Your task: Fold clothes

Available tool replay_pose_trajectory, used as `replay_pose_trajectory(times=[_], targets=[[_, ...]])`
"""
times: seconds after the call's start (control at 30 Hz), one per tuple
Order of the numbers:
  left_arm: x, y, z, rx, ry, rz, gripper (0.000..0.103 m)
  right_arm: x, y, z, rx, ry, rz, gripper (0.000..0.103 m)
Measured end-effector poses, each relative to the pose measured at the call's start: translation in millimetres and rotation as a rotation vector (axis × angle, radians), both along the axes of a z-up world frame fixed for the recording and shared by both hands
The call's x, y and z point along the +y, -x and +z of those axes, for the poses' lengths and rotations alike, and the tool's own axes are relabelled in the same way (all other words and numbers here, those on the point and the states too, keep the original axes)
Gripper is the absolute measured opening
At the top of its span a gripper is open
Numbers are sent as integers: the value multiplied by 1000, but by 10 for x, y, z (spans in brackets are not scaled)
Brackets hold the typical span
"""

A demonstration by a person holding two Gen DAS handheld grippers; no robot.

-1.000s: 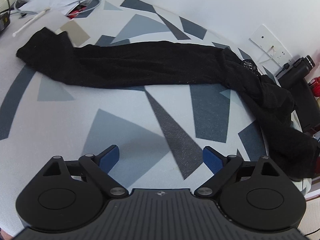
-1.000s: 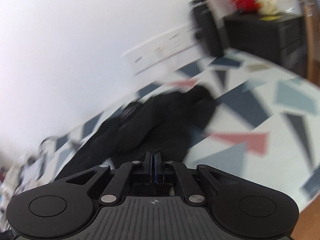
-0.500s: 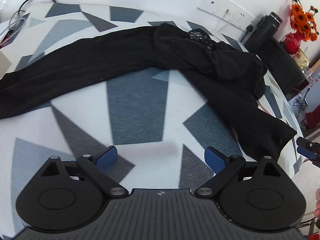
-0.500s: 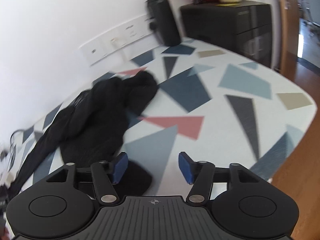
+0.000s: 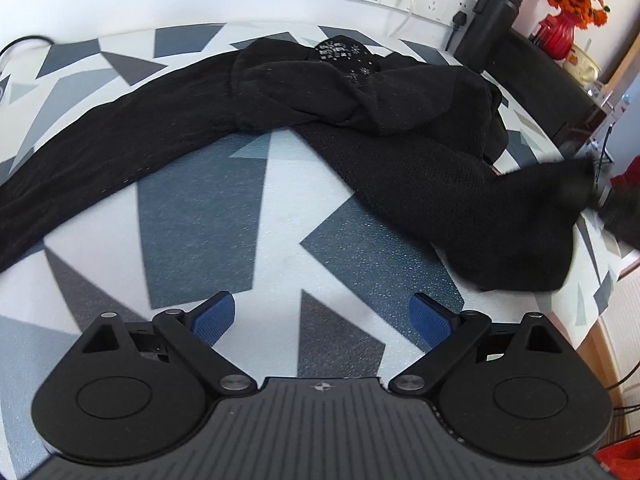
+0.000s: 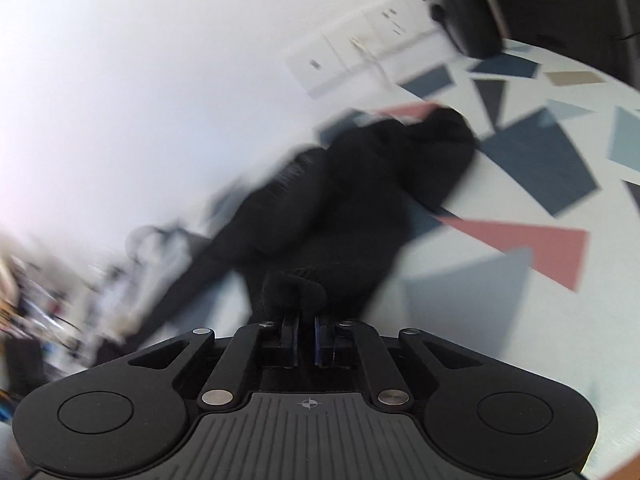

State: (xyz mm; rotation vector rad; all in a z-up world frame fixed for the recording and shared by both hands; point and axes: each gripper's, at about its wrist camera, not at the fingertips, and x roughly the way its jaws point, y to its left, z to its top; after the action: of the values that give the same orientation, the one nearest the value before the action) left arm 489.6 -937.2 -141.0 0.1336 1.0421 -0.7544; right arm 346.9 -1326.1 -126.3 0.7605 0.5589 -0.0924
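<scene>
Garment point(image 5: 420, 168) end sits clamped in right claw point(image 6: 306, 320); left claw point(image 5: 322, 316) gapes empty.

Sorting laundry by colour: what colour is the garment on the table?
Black garment, seen best in the left wrist view.

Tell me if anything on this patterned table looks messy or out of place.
The black garment is the odd thing: its middle is bunched and twisted near the wall, one long part trails across the table, and another end is pinched in the right hand-held gripper. Nothing looks spilled or damaged.
</scene>
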Motion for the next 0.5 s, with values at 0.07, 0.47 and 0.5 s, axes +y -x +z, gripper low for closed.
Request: replay_pose_trajectory(times=[0.07,0.47,0.5], targets=[[-127,1,3,-1,-14,-2,96,-189,33,80,-46,-25,-84,6],[-1333,229,-13,-93,-32,-290,96,-1217,177,-452,202,-29,-349,6],[-1437,259,-26,-95,-34,-321,96,-1238,161,-484,206,-38,-344,6]])
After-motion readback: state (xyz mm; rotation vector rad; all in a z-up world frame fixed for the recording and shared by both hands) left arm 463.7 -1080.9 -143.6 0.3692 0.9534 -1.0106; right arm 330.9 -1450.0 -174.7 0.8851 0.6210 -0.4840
